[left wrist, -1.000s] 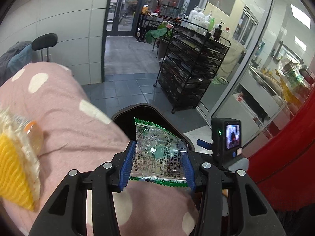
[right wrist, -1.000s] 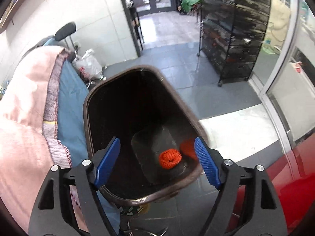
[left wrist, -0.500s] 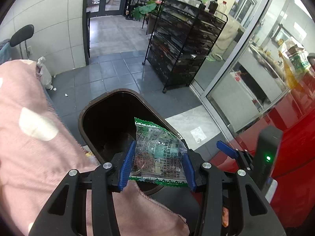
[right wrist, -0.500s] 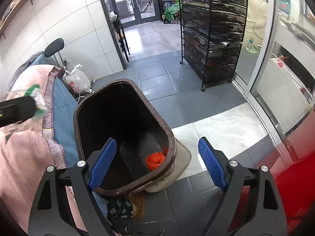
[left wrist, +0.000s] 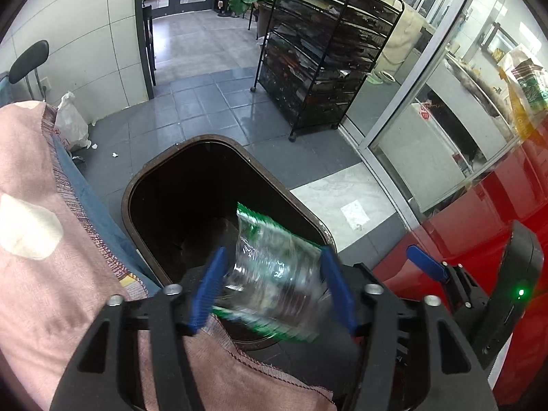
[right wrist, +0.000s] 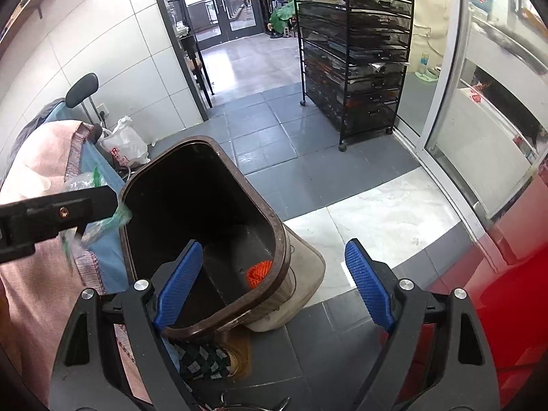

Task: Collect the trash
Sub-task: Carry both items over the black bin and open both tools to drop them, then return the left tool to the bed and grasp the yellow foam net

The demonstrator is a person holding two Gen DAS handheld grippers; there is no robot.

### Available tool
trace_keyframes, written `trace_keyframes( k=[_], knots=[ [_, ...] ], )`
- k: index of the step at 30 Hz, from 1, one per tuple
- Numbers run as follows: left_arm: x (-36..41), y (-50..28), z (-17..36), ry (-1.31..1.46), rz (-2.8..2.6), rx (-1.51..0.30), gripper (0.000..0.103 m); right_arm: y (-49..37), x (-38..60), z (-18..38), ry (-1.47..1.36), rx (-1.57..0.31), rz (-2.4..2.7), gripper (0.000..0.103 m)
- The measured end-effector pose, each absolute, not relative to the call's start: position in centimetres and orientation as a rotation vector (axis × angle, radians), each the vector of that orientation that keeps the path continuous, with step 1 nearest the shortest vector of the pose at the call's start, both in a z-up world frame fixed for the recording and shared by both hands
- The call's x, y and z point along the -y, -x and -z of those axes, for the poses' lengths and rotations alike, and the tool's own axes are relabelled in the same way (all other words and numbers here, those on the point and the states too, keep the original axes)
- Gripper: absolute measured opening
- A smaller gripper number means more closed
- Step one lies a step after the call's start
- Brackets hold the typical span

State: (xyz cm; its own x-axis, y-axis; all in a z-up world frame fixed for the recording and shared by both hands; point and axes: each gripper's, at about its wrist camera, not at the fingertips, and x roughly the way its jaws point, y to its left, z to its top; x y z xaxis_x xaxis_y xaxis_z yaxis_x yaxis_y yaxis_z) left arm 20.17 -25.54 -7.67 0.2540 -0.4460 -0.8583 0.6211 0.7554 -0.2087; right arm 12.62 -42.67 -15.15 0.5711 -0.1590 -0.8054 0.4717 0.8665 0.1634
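Clear wrapper [left wrist: 270, 270] blurred between our left tongs' [left wrist: 272, 287] spread pads, over bin [left wrist: 144, 178] mid-frame; right tongs [right wrist: 274, 284] released, w/ nothing held.

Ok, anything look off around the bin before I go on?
Small things only. The brown-rimmed trash bin sits tilted against a beige base, not upright. Paper scraps lie on the grey floor tiles beside a white plastic bag. The clear green-edged wrapper is blurred between the left gripper fingers.

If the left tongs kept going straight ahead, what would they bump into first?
Probably the inside of the brown trash bin. The left tongs point down into its open mouth, with the blurry clear-and-green wrapper between their fingers, which would likely touch first. Depth is hard to judge.
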Motion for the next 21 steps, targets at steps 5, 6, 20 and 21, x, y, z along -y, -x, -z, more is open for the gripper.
trace_keyframes(
  k=[5, 6, 20, 21],
  knots=[
    [24.9, -19.7, 6.7, -0.171, 0.733, -1.051, 0.084, -12.4, 42.8, 15.1, -0.392, -0.893, 0.386, 0.085],
    [25.1, -19.6, 6.6, -0.174, 0.734, -1.039, 0.086, -12.4, 42.8, 15.0, -0.393, -0.893, 0.385, 0.085],
    [20.0, -15.7, 2.0, -0.159, 0.66, -0.83, 0.097, -13.4, 39.4, 12.5, -0.366, -0.848, 0.248, 0.087],
    [19.5, -15.4, 1.8, -0.161, 0.648, -0.818, 0.097, -13.6, 39.0, 12.1, -0.363, -0.844, 0.23, 0.087]
  ],
)
